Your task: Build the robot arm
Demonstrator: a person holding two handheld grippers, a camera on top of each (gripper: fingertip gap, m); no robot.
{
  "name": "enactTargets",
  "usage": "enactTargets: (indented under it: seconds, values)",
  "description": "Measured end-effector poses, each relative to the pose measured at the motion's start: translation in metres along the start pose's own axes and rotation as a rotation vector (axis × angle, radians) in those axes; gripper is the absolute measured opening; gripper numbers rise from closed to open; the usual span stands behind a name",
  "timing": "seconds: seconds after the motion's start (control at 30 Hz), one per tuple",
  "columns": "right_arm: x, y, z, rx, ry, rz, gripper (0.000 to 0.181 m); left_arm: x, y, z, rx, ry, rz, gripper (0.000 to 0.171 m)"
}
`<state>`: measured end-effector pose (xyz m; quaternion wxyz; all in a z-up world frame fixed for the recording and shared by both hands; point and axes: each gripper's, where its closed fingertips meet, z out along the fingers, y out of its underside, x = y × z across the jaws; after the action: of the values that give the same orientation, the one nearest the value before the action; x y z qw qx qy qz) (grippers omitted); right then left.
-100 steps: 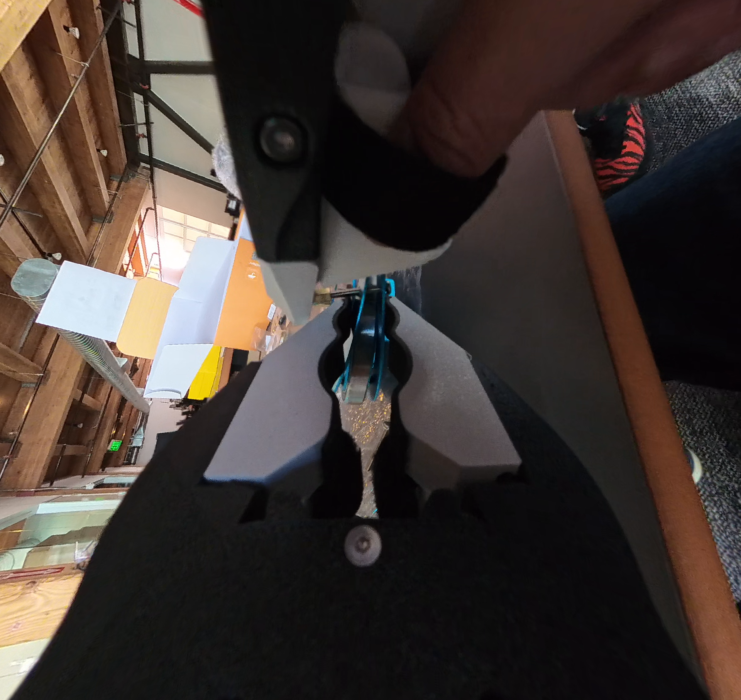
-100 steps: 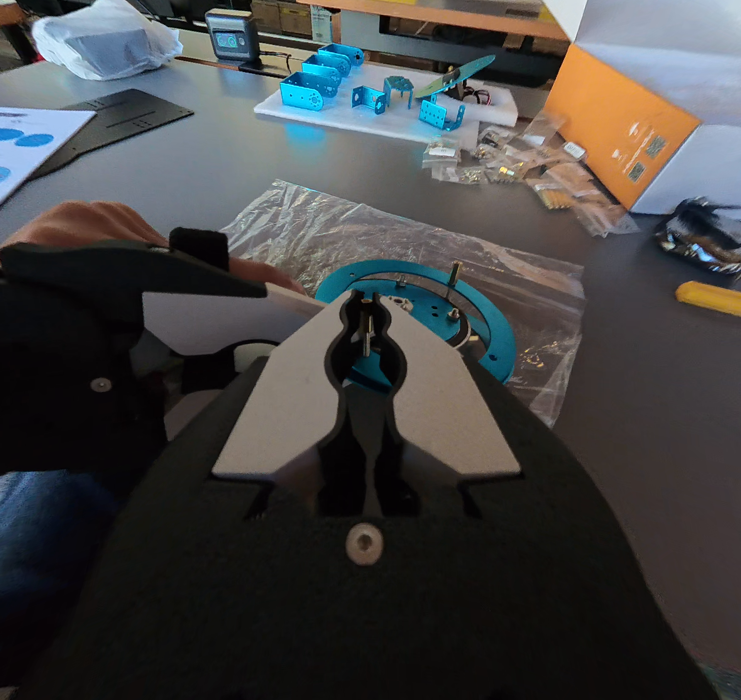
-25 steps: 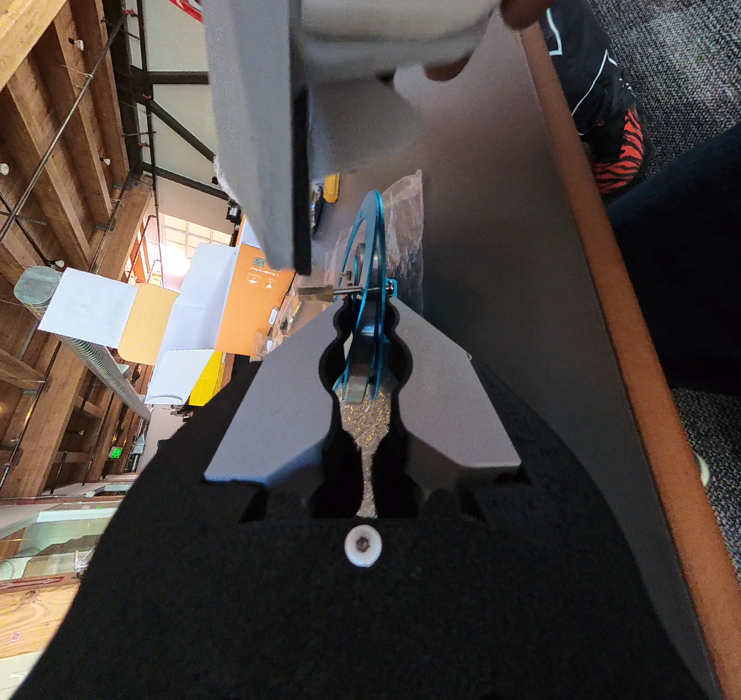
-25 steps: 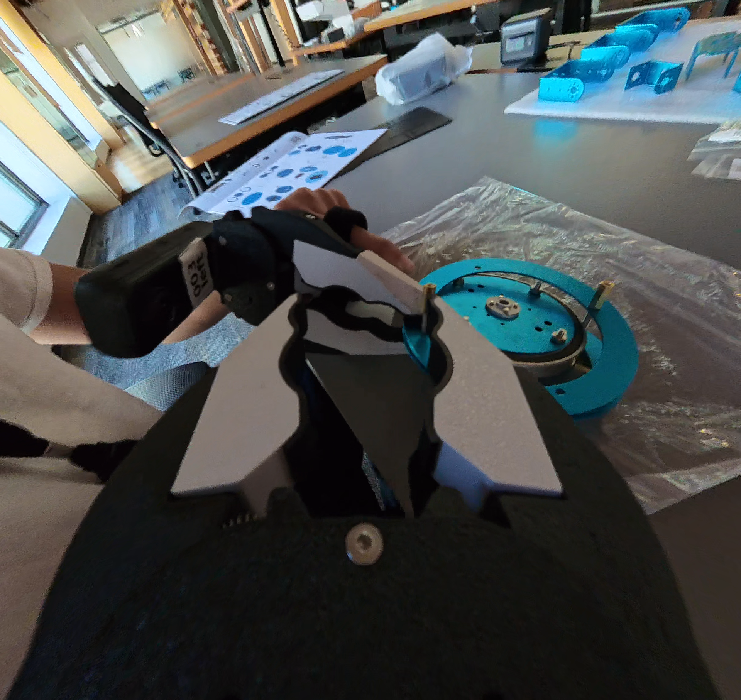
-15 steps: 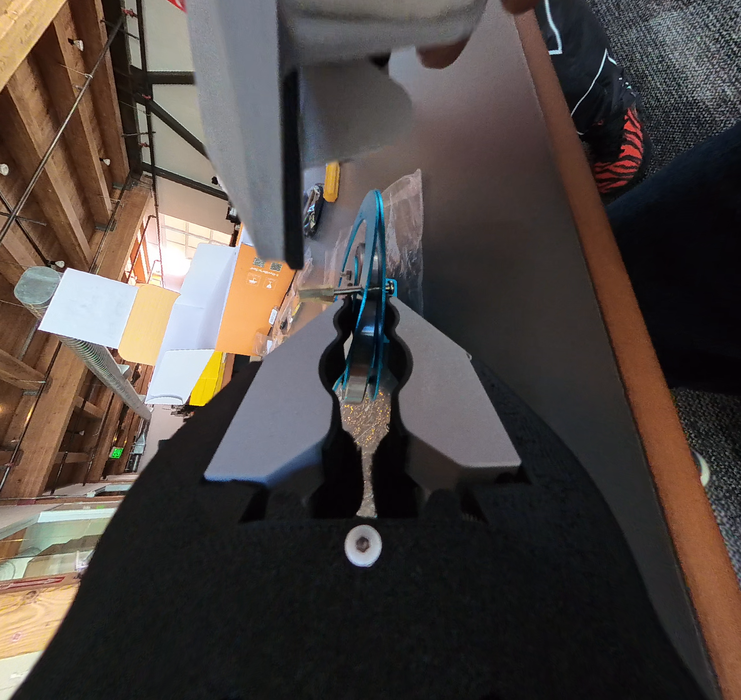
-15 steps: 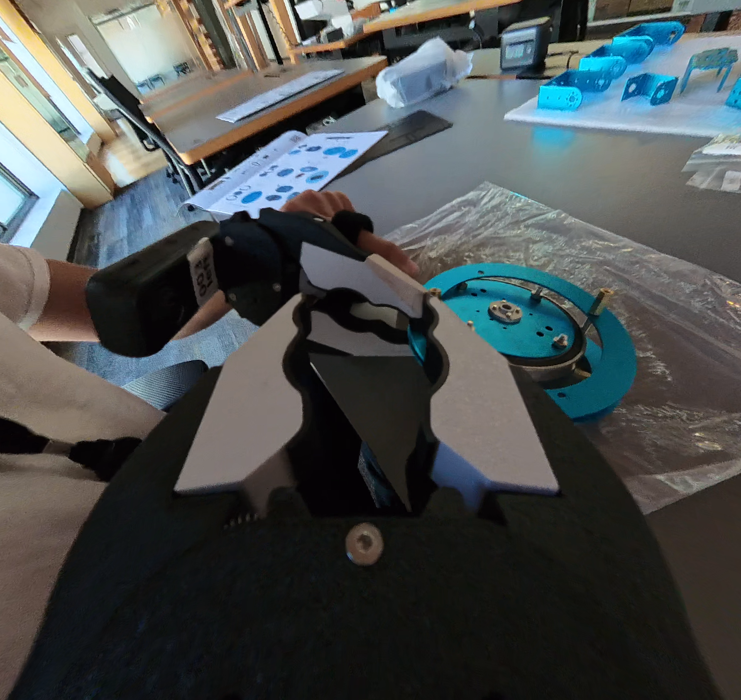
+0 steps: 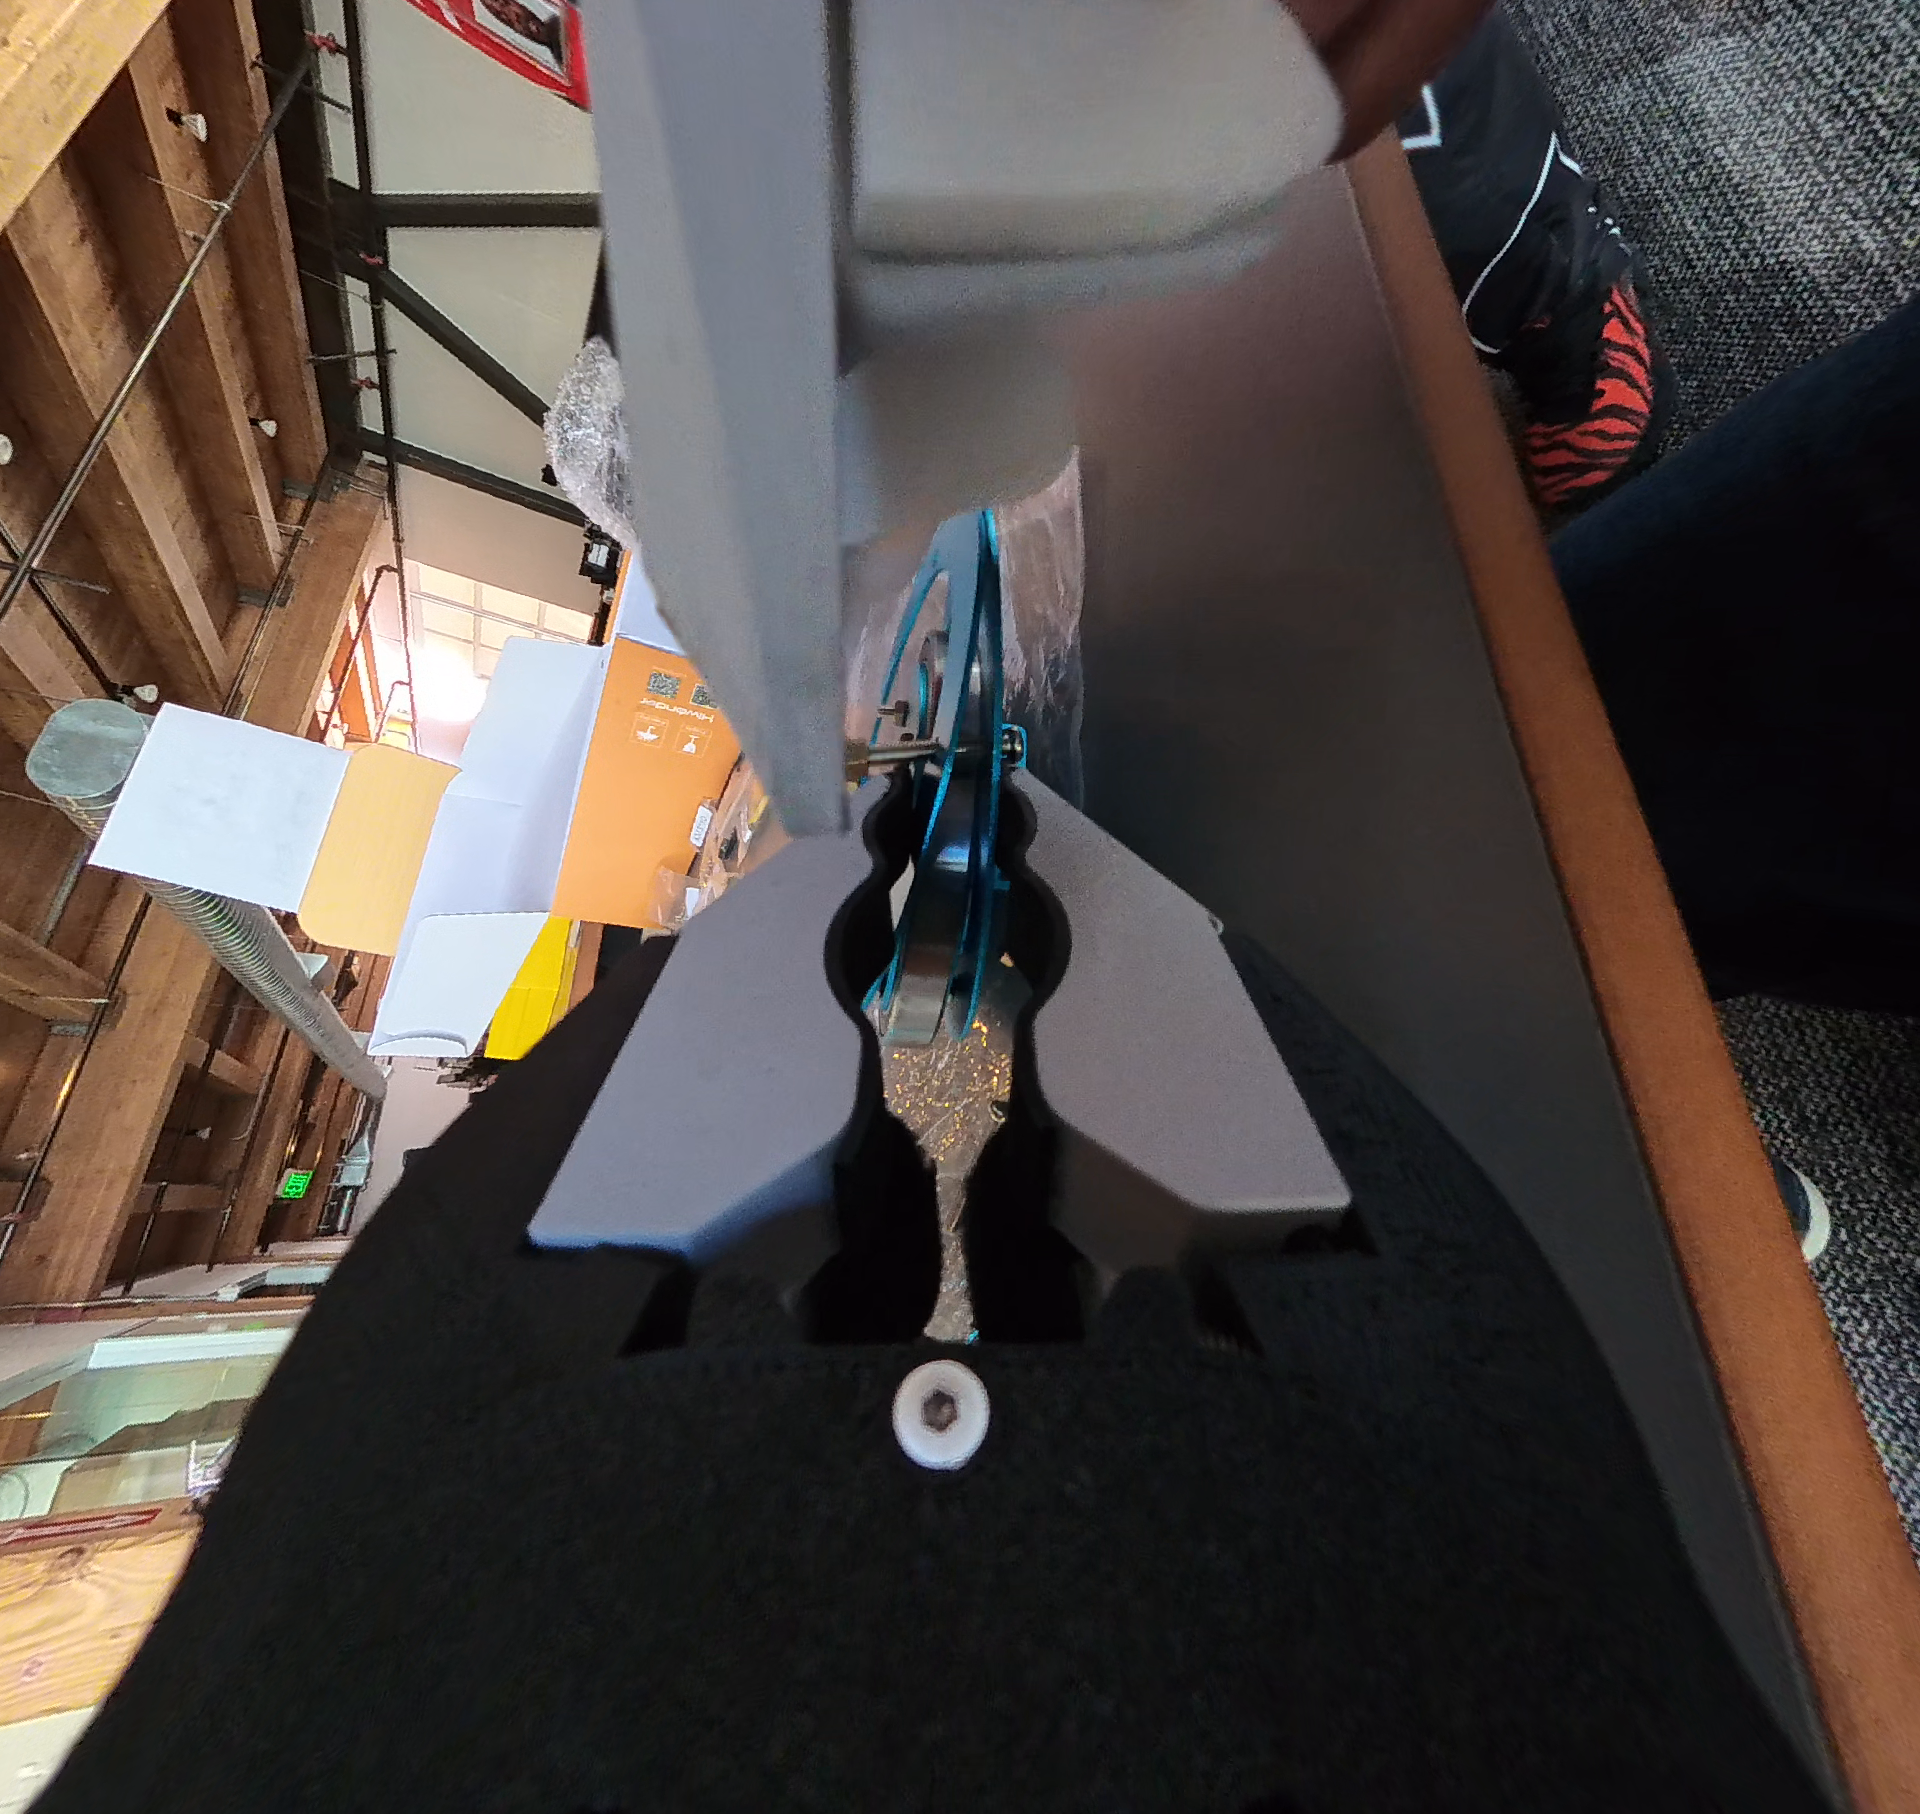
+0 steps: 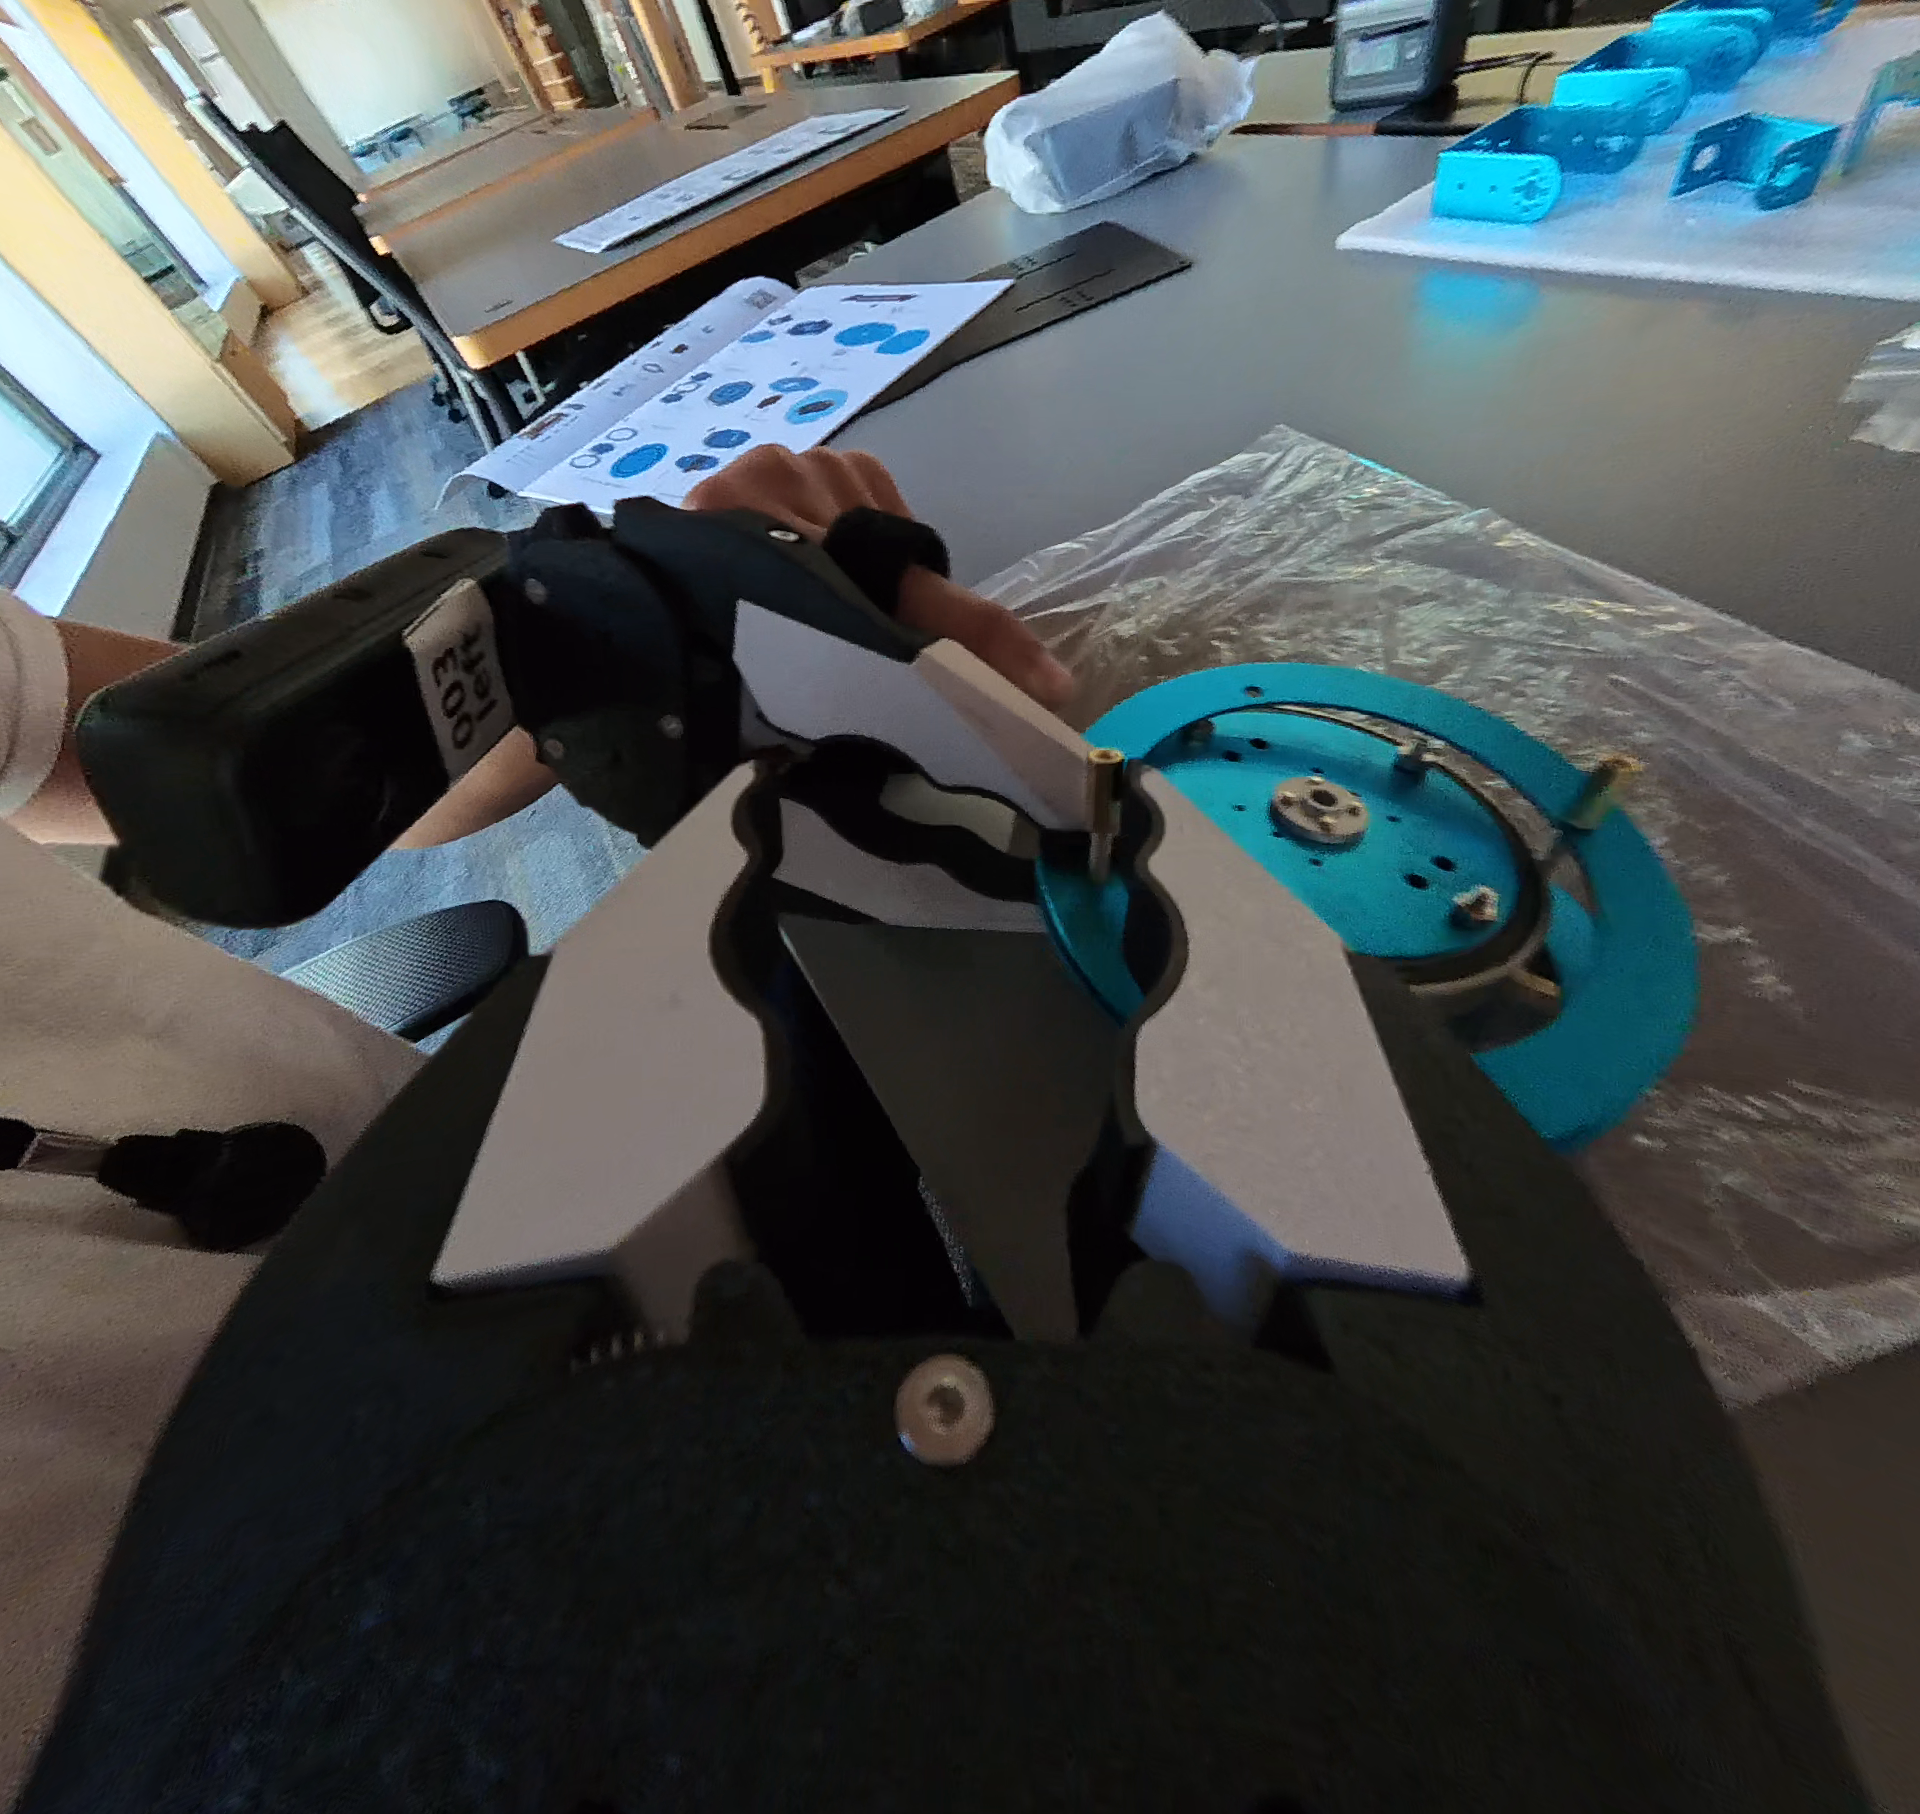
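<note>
My left hand-held gripper is clamped narrow on the near rim of the blue disc, which lies on a clear plastic sheet close to the front edge of the grey surface. In the left wrist view the disc shows edge-on between the fingers.

My right hand-held gripper stands open, its fingers astride the left one's tip and a brass standoff rising from the disc's rim; whether either finger touches the post, I cannot tell. A second standoff stands on the far rim, and a metal hub sits at the disc's middle.

There is open room beyond the sheet. Farther back, a white tray holds blue brackets. To the left lie an open booklet, a black plate and a wrapped bundle. An orange-and-white box stands past the disc in the left view.

My left hand crowds the disc's near side.
</note>
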<state>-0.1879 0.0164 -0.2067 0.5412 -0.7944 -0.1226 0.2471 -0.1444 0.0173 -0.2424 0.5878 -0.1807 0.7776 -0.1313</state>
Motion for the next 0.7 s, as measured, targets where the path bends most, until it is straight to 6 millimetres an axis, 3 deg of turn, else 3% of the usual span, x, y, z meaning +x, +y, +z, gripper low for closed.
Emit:
enactTargets:
  seconds: [0.1, 0.13, 0.17, 0.23, 0.33, 0.4, 0.47, 0.5, 0.53, 0.6, 0.7]
  values:
    - [-0.003, 0.003, -0.006, -0.020, 0.023, -0.004, 0.064, 0.002, -0.001, 0.000, 0.008, 0.007, 0.005, 0.015]
    - [-0.004, 0.003, -0.012, -0.018, 0.021, -0.008, 0.058, 0.002, -0.002, 0.000, 0.009, 0.006, 0.003, 0.015]
    - [-0.011, -0.001, -0.018, 0.013, -0.020, -0.013, 0.040, 0.000, -0.001, 0.000, 0.006, 0.003, 0.000, 0.015]
    - [-0.007, -0.009, -0.022, 0.056, -0.009, 0.024, 0.050, -0.001, 0.000, 0.000, 0.003, 0.001, -0.006, 0.015]
    - [0.005, 0.000, -0.010, 0.019, 0.041, -0.006, 0.068, 0.001, 0.000, 0.000, 0.003, 0.003, -0.003, 0.015]
    - [-0.001, 0.003, -0.001, 0.005, 0.001, -0.005, 0.069, 0.001, 0.000, 0.000, 0.005, 0.007, -0.009, 0.016]
    - [-0.005, 0.004, -0.004, -0.003, 0.009, 0.006, 0.070, 0.002, 0.000, 0.000, 0.009, 0.009, -0.006, 0.016]
    - [-0.007, 0.005, -0.010, -0.007, 0.009, 0.000, 0.068, 0.002, -0.001, 0.000, 0.010, 0.009, -0.006, 0.016]
    - [-0.014, 0.003, -0.016, 0.008, -0.031, -0.017, 0.042, 0.001, 0.000, 0.001, 0.007, 0.006, -0.008, 0.016]
    - [-0.014, -0.005, -0.023, 0.066, -0.031, 0.015, 0.051, -0.001, 0.002, 0.001, 0.001, 0.002, -0.016, 0.015]
    - [0.004, 0.000, -0.014, 0.017, 0.061, -0.066, 0.069, 0.000, 0.002, 0.001, 0.004, 0.006, -0.020, 0.016]
